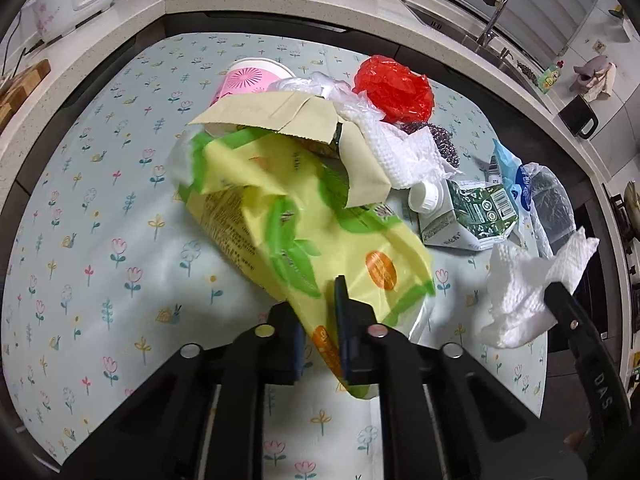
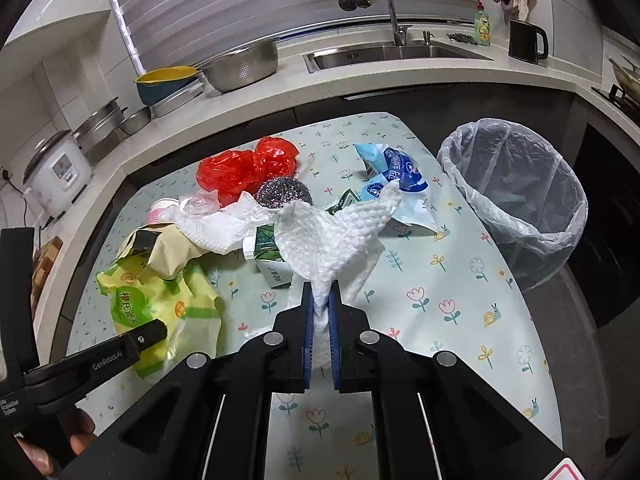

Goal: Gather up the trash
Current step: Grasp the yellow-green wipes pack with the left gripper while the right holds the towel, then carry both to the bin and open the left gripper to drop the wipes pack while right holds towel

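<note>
My left gripper (image 1: 318, 320) is shut on a yellow-green plastic wrapper (image 1: 288, 216), which looks lifted and blurred above the flowered table; it also shows in the right wrist view (image 2: 160, 304). My right gripper (image 2: 320, 304) is shut on a white paper towel (image 2: 332, 240), also seen in the left wrist view (image 1: 528, 288). The pile holds a brown paper bag (image 1: 288, 114), a red plastic bag (image 2: 244, 168), a steel scourer (image 2: 284, 194), a green milk carton (image 1: 468, 216), a blue-white wrapper (image 2: 396, 176), a pink paper cup (image 1: 248, 80) and another paper towel (image 2: 224, 226).
A bin lined with a clear bag (image 2: 516, 192) stands off the table's right edge. The flowered tablecloth (image 2: 440, 280) covers the table. Behind runs a counter with a sink (image 2: 392, 54), a metal colander (image 2: 240, 66), a rice cooker (image 2: 56, 172) and a black kettle (image 2: 526, 42).
</note>
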The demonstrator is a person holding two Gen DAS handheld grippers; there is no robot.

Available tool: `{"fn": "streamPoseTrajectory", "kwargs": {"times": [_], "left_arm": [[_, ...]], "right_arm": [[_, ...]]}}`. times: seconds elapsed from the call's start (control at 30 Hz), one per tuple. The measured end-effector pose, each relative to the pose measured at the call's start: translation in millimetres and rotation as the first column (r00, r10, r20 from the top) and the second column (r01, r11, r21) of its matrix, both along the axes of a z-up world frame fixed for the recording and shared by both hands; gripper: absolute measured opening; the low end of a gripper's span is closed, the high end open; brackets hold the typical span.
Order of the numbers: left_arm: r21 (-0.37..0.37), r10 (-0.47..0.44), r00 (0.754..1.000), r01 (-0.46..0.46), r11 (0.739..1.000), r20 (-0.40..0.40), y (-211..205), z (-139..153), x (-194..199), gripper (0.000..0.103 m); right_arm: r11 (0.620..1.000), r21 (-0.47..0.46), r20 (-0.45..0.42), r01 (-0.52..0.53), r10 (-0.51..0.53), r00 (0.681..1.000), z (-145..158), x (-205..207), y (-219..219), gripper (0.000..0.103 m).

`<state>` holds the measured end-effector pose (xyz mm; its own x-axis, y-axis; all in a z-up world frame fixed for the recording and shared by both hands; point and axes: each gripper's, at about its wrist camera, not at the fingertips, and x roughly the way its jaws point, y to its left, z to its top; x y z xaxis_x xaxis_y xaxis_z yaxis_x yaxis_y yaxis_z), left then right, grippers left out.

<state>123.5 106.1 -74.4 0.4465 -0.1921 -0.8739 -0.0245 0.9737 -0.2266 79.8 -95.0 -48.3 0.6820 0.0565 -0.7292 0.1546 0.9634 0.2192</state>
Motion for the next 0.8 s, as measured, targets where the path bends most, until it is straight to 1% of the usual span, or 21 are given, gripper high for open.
{"fn": "streamPoseTrajectory", "kwargs": {"times": [0.17,0.4,0.63,0.8], "left_arm": [[-0.013,0.0,1.0,0.0,1.0,0.022,5,12,-15,0.006],[-0.013,-0.046,0.994,0.048,0.999,0.101,-2,40,-38,0.005],[-0.008,-0.106,0.974,0.11,0.994,0.198,-19,72,-58,0.005],[-0.01,-0.144,0.96,0.151,0.989,0.242,-35,89,-63,0.005]], "right_arm": [[1.0,0.0,0.038,-0.023,0.023,0.999,16,-6,11,0.007],[1.0,-0.004,0.098,-0.027,0.027,0.995,42,-20,13,0.007],[1.0,-0.001,0.156,0.005,-0.005,0.988,66,-38,-3,0.007],[0.999,-0.002,0.188,0.036,-0.035,0.982,79,-49,-18,0.007]]}}
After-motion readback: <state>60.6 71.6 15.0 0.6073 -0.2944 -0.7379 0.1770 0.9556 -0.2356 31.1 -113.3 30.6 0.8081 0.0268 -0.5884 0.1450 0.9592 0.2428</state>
